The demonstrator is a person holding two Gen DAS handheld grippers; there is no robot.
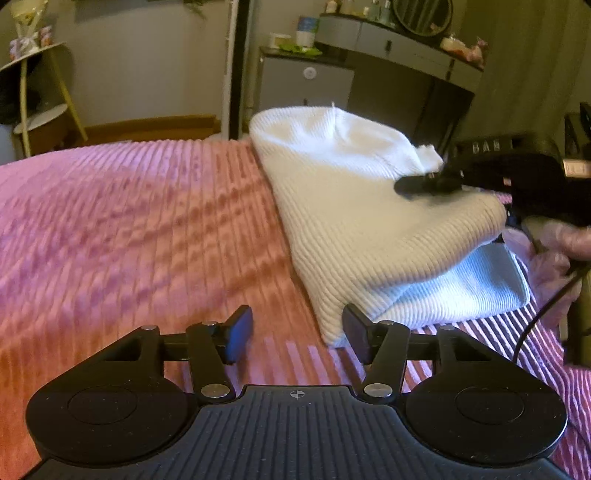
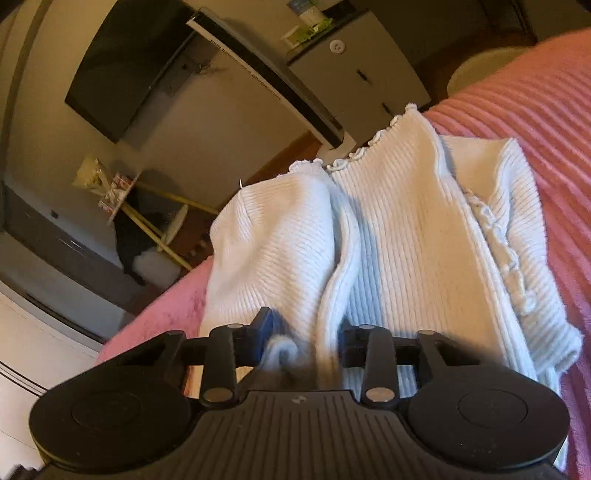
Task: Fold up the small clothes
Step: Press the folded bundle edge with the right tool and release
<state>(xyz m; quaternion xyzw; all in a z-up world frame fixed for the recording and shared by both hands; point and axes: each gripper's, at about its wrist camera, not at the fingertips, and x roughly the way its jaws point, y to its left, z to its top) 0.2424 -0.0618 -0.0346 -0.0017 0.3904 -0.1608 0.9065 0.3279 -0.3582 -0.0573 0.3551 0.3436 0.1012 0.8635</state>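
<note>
A white ribbed knit garment (image 1: 362,221) lies partly folded on the pink bed cover (image 1: 129,229). My left gripper (image 1: 297,336) is open and empty, low over the cover, just left of the garment's near corner. My right gripper (image 1: 417,184) comes in from the right and holds a fold of the garment lifted over its lower layer. In the right wrist view the right gripper (image 2: 306,341) is shut on a bunched edge of the garment (image 2: 406,236), which stretches away with a frilled hem at the far end.
The pink ribbed cover (image 2: 546,122) spreads left and right of the garment. Beyond the bed's far edge stand a grey cabinet (image 1: 306,85), a dressing table with a round mirror (image 1: 421,14) and a small side table (image 1: 33,74).
</note>
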